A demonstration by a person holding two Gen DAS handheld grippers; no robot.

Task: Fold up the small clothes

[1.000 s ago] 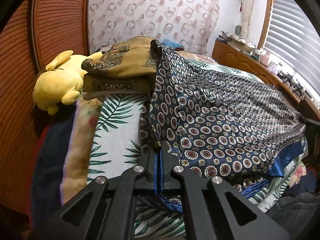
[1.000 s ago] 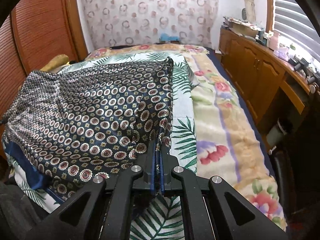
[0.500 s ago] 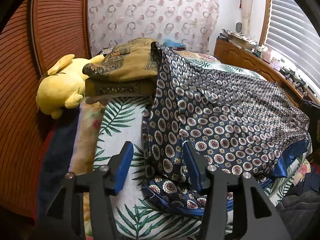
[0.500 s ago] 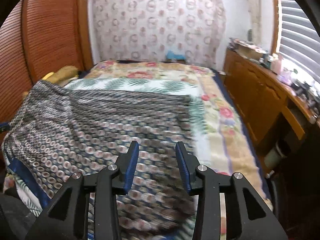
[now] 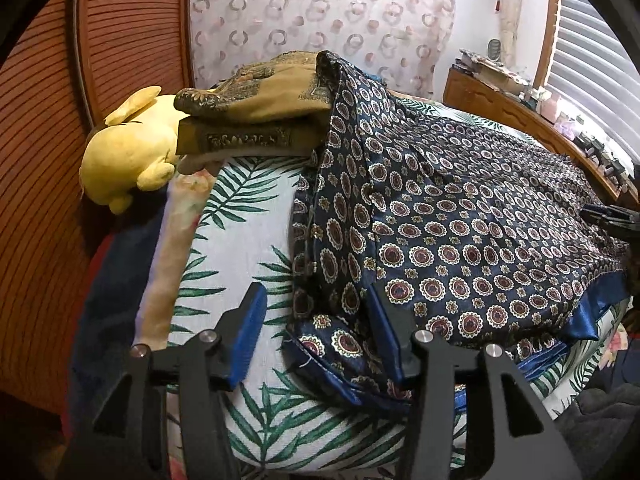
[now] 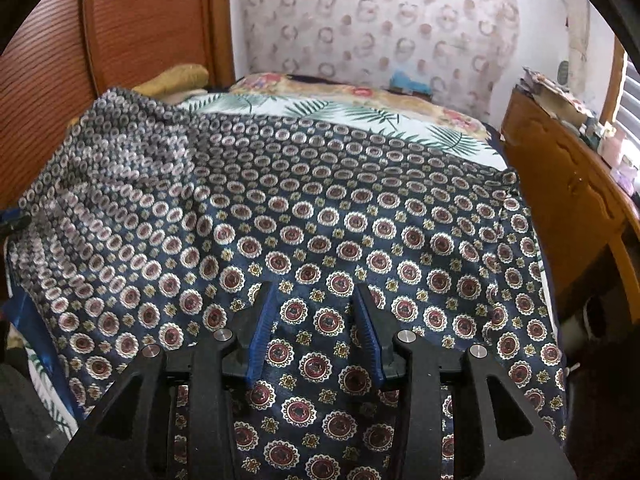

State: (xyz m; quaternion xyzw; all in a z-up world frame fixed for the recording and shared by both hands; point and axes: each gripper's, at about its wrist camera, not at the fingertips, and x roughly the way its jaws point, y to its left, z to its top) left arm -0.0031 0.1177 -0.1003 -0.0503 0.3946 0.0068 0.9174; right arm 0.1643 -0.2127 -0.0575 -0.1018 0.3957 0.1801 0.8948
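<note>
Two grippers, left (image 5: 316,336) and right (image 6: 314,330), are being held with jaws open and empty over a patterned garment (image 6: 320,232) that is lying spread on the bed (image 5: 248,232); an edge probably needs gripping next for a fold.

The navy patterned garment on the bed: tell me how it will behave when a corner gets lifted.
The navy patterned garment will probably hang limp, since it drapes over the brown folded pile and sags into creases. Its blue hem looks shiny, so it may slide between the jaws. It seems thin, likely light.
</note>
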